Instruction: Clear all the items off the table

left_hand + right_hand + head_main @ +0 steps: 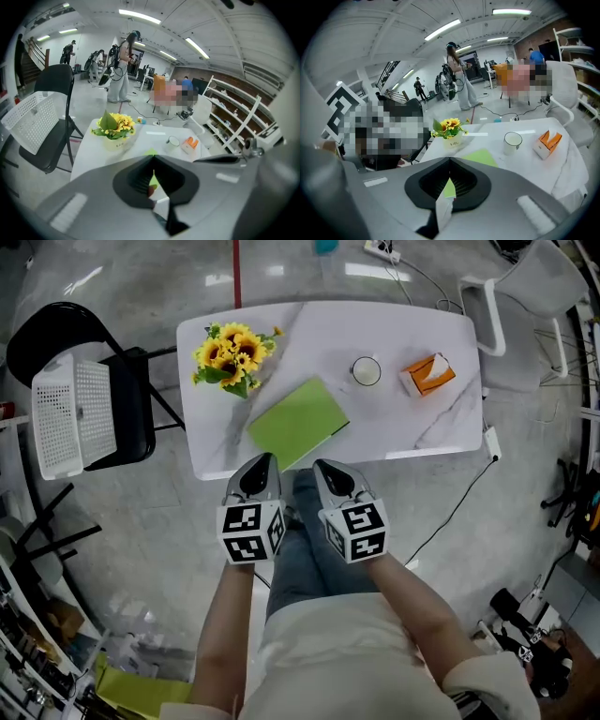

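On the counter (422,437), green notebook (298,423), sunflowers (232,354) beyond it leftward, cup (366,371) and tissue box (428,374) beyond it rightward, my left tool (265,463) and right tool (324,469) both closed, empty, on its near side.

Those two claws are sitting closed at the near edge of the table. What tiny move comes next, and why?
Probably open the left gripper and ease it forward onto the green notebook. It and the right gripper are both shut and empty, the notebook is the thing nearest their tips on the table, and shut jaws cannot take its edge.
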`<control>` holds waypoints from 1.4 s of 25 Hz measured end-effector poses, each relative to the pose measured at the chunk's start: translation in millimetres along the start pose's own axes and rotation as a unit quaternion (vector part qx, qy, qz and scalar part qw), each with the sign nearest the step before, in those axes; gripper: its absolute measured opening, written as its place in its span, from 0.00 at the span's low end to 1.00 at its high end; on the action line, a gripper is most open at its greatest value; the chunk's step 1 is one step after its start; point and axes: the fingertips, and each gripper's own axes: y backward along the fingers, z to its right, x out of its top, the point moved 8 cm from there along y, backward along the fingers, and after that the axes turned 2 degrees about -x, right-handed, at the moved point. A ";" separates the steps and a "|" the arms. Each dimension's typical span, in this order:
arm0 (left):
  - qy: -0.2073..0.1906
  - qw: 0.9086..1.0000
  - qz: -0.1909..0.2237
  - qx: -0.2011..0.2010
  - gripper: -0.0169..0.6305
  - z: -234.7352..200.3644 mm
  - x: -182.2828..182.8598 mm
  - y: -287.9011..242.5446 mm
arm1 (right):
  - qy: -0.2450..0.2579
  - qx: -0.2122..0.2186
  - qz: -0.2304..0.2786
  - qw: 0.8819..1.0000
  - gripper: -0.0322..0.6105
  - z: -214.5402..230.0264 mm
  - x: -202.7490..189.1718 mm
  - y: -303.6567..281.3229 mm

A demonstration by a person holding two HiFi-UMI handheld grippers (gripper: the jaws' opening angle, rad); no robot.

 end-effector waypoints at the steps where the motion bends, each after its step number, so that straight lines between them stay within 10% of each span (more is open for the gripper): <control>1: 0.000 1.000 -0.005 0.001 0.04 -1.4 -1.6 -6.1 | -0.007 -0.002 -0.003 1.000 0.05 3.4 -3.0 -5.6; 13: -0.035 0.998 -0.058 -0.010 0.04 -23.8 -20.2 -71.6 | -0.111 -0.014 -0.033 0.993 0.18 34.2 -39.7 -56.8; 35: -0.182 0.956 -0.215 -0.082 0.72 -72.7 -59.2 -185.2 | -0.303 -0.050 -0.046 0.951 0.43 91.0 -100.0 -127.6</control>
